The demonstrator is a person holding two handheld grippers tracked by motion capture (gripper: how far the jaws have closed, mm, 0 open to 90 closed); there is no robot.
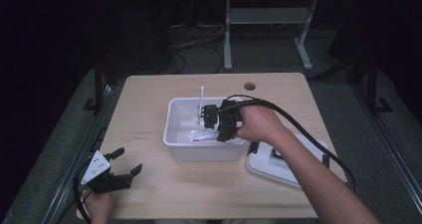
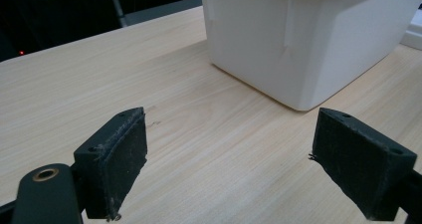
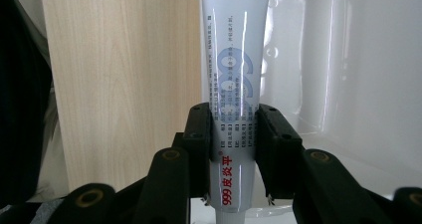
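Right gripper view: right gripper (image 3: 233, 129) clamps the ointment tube (image 3: 234, 69) standing between its pads.

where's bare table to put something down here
Free: the wide strip left of the white bin, between it and the table edge, and the far strip behind the bin. Crowded: the bin, where the right gripper holds a tube, and the lid to its right.

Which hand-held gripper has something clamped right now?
The right hand-held gripper, over the white bin: its pads squeeze a white ointment tube. The left hand-held gripper stands wide open above bare table, holding nothing.
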